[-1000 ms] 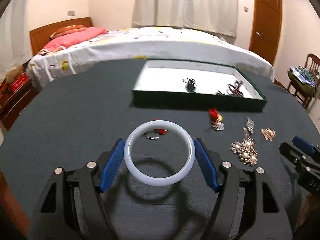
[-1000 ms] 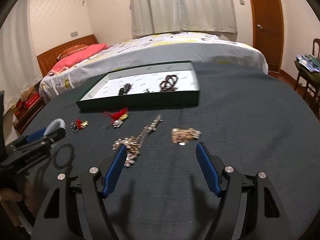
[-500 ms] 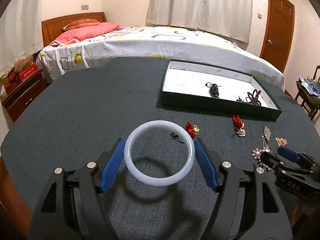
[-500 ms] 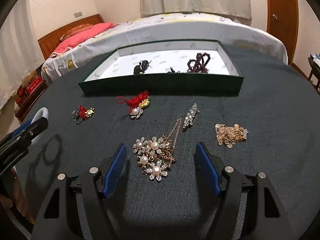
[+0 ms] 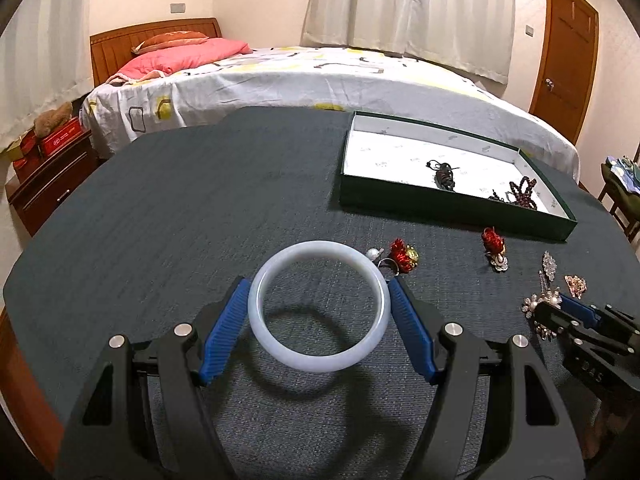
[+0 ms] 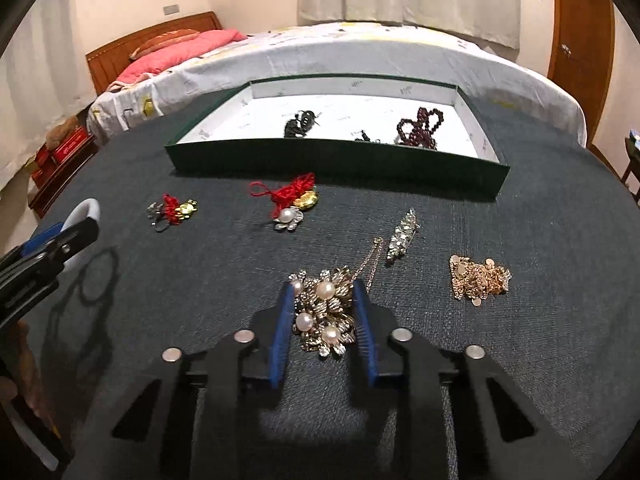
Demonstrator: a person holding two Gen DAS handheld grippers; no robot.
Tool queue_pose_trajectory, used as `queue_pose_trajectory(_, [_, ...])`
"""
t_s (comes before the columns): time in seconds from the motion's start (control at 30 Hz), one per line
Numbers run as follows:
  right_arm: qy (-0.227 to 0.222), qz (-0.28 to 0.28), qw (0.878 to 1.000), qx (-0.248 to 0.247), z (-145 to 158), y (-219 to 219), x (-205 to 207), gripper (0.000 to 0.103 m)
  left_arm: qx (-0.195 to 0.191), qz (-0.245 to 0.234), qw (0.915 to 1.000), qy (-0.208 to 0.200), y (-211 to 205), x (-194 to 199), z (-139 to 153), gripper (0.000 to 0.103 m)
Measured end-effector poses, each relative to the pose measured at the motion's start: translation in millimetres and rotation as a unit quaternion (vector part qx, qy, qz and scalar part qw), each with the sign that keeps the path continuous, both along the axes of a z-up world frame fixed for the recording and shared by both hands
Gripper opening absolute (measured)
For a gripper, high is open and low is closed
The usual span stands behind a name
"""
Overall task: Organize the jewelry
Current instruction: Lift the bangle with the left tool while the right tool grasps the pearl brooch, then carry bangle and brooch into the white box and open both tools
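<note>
Closing on the pearl brooch (image 6: 323,312), the right tool (image 6: 323,322) has its blue pads either side of the cluster, which lies on the table (image 6: 540,360) in front of the green tray (image 6: 336,162). It looks light but spiky and delicate (chain trailing), so squeezing the metal body seems safest. The left tool (image 5: 319,312) grips the smooth, rigid white bangle (image 5: 319,306) by its outer rim.
</note>
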State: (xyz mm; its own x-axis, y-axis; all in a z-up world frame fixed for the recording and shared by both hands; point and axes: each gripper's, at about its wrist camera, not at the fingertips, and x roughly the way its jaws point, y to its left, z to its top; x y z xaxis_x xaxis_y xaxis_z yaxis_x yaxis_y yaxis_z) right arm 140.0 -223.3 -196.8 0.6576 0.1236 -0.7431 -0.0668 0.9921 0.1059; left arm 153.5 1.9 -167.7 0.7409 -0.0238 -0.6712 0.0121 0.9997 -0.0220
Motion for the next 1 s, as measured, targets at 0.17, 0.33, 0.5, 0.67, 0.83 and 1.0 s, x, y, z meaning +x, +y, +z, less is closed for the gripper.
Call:
queue_pose_trajectory(0.17, [-0.005, 0.003, 1.000, 0.017, 0.2, -4.5, -12.9, 0.028, 0.000, 0.000, 1.0000, 0.000, -1.3, 0.6, 0.7, 0.069])
queue_pose_trajectory(0.33, [-0.021, 0.001, 1.000, 0.023, 8.2, -9.2, -23.4, 0.028, 0.001, -0.003, 1.0000, -0.005, -3.3, -0.9, 2.4, 0.069])
queue_pose_trajectory(0.5, [-0.053, -0.003, 0.998, 0.030, 28.5, -14.6, -33.4, 0.028, 0.002, -0.009, 0.9999, -0.005, -8.7, -2.7, 4.1, 0.069])
queue_pose_trajectory(0.67, [-0.083, -0.005, 0.996, 0.033, 51.7, -19.3, -37.3, 0.028, 0.001, -0.014, 0.9998, -0.013, -12.0, -5.4, 13.1, 0.069])
queue_pose_trajectory(0.83, [-0.112, -0.009, 0.993, 0.034, 72.8, -25.0, -39.6, 0.028, -0.005, -0.021, 0.9993, -0.030, -15.7, -7.7, 28.8, 0.069])
queue_pose_trajectory(1.0, [-0.136, -0.016, 0.990, 0.031, 87.6, -30.6, -38.6, 0.028, -0.016, -0.025, 0.9982, -0.052, -19.7, -7.6, 48.6, 0.069])
